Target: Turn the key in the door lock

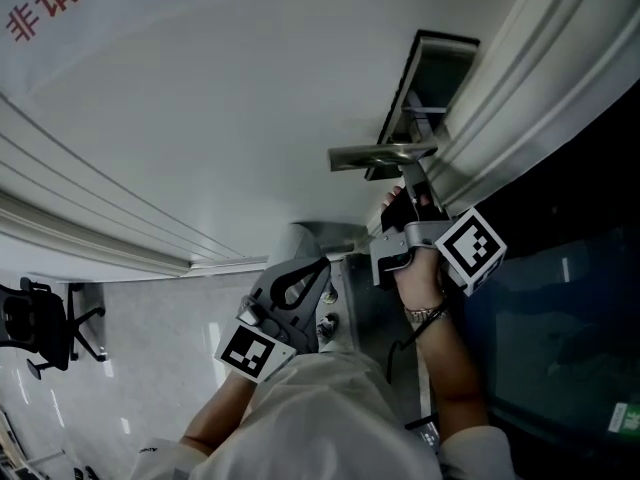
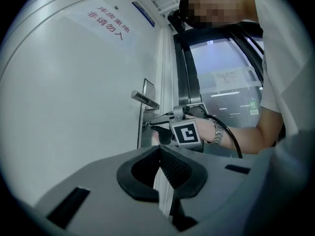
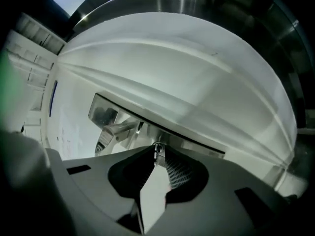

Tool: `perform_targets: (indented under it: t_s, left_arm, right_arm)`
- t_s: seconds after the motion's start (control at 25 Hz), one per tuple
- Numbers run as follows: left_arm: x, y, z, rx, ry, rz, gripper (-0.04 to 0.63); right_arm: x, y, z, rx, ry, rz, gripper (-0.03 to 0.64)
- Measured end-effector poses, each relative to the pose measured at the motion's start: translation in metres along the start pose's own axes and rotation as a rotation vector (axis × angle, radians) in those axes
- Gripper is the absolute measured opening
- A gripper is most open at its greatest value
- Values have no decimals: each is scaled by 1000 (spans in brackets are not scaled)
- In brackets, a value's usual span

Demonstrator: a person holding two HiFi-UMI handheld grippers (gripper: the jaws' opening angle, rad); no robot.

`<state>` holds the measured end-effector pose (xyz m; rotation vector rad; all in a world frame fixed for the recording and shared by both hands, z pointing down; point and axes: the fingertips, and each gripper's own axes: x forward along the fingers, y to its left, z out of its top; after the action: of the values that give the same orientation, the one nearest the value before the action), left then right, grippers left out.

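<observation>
A white door [image 1: 200, 118] is fitted with a lock plate [image 1: 437, 68] and lever handle [image 1: 380, 155]. The left gripper [image 2: 158, 151] is held back, closed on nothing. The right gripper [image 3: 158, 157] is clamped on the key [image 3: 157, 149], seated in the lock below the handle.

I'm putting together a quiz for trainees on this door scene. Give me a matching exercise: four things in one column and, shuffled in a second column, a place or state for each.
Things
1. key
2. door handle
3. left gripper
4. red lettering

Places or states
A. printed on the white door, far from the handle
B. held back from the door, nothing between its jaws
C. pinched at the tips of the right gripper
D. metal lever jutting out of the door, close to the right gripper

Pairs: 1-C; 2-D; 3-B; 4-A
</observation>
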<state>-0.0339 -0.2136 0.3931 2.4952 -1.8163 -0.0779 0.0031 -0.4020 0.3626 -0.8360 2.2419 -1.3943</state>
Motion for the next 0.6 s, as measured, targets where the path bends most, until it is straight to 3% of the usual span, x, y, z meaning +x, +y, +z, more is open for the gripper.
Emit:
perform_targets:
  t_s: [0.16,0.32,0.52,0.6]
  left_arm:
    - [4,-4,-1,8,6,-13,6]
    - [7,-7,0,5,-2,-19,6]
    - [7,-7,1,1,-3,-18,6]
    - [7,-7,0,1,-2,-18,6]
  right_arm:
    - [-7,7,1,-226,18,20,61]
    - [-13,18,-1,-556,58,23,139]
    - [-16,23,-13,-1190,153,-27,147]
    - [-14,18,-18,-1381,211,-55,147]
